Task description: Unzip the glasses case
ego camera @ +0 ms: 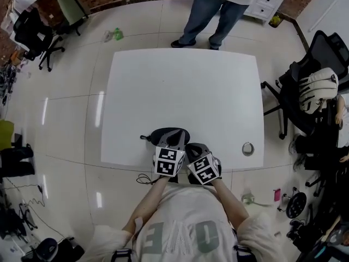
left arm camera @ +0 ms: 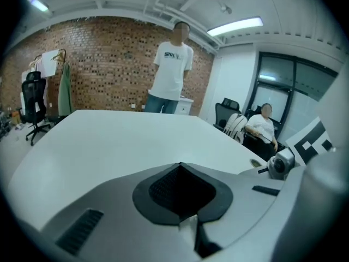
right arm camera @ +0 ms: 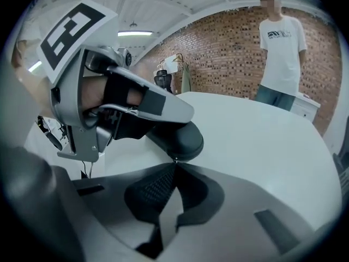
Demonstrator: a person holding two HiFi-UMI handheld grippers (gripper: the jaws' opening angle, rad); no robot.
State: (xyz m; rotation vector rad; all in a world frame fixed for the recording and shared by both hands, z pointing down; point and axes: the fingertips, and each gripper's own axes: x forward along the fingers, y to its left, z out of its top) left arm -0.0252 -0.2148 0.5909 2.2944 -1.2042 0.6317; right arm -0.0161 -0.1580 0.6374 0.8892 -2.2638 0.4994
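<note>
The dark glasses case lies near the front edge of the white table. My left gripper is shut and rests on top of the case. In the left gripper view its jaws meet at the tips and hide the case. My right gripper comes in from the right. In the right gripper view its tips are closed at the rim of the case, on a small metal glint that looks like the zipper pull. The left gripper lies across the case's top there.
A round metal grommet is set into the table at the front right. A person stands at the far side. Office chairs stand to the right, and another chair at the far left.
</note>
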